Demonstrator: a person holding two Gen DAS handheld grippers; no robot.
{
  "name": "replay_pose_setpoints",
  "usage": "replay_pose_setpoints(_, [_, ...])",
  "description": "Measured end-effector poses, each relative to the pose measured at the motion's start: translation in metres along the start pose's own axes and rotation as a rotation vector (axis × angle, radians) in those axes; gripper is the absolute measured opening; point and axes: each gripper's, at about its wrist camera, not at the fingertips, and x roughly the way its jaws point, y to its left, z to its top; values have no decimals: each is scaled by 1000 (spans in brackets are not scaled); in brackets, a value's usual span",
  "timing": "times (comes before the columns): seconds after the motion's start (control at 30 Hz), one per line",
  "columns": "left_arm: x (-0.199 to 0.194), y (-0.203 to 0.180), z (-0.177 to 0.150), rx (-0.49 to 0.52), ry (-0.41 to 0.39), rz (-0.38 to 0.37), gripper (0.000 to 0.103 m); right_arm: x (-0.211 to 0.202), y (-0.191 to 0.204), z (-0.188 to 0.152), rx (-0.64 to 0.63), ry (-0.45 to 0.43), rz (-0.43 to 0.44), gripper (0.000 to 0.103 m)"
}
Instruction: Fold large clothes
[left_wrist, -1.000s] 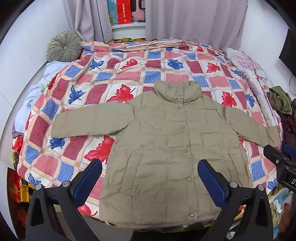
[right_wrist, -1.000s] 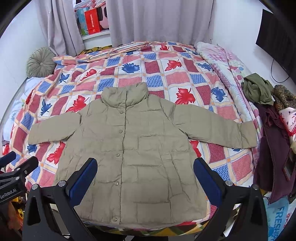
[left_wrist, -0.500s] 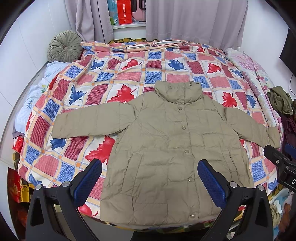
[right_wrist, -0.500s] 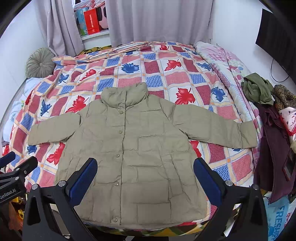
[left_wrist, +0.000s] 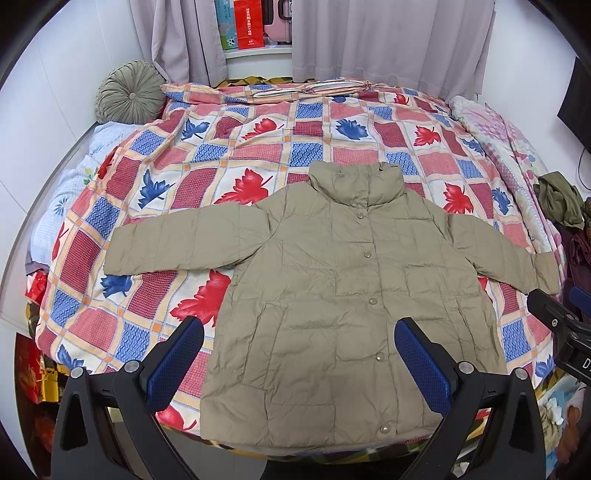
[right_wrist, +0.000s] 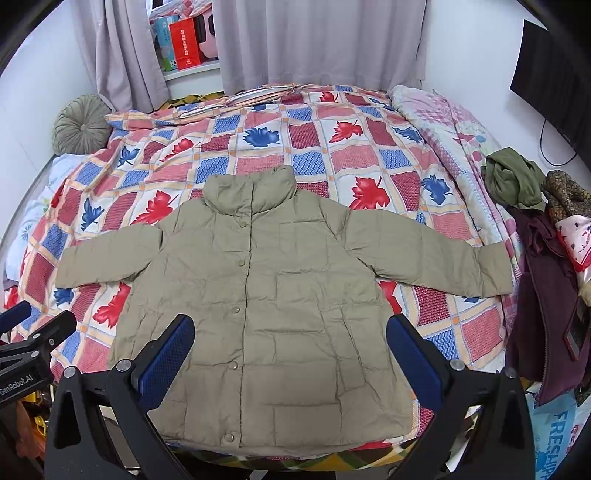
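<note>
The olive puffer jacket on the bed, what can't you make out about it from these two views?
- Olive puffer jacket: back and lining face the patchwork leaf quilt, hidden in both views.
- Hem corners: covered by the open left gripper in its view, and by the open right gripper in its own.
- Snap-button markings: too small in both views.

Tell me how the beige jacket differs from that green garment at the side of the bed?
The beige jacket lies spread flat on the quilt, sleeves out and buttoned shut; the green garment sits bunched in a heap at the bed's edge. The jacket is pale and looks much bigger; the green garment is darker. Neither is folded or held.
</note>
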Motion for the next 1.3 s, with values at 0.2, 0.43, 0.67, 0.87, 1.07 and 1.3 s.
replay_pose_setpoints(0.2, [0,-1,-1,0,0,1,103,0,-1,-1,-1,0,0,103])
replay_pose_setpoints(0.43, [1,1,-1,-1,2,1,103,0,0,-1,-1,0,0,103])
replay_pose_setpoints(0.67, [1,1,-1,0,1,1,103,-1,0,-1,-1,-2,0,103])
replay_pose_setpoints(0.87, [1,1,-1,0,1,1,103,-1,-1,-2,0,-2,0,103])
replay_pose_setpoints(1.07, [1,0,-1,0,1,2,103,-1,0,-2,0,-4,-1,103])
replay_pose_setpoints(1.3, [1,0,-1,0,1,2,103,-1,-1,-3,-1,-4,0,103])
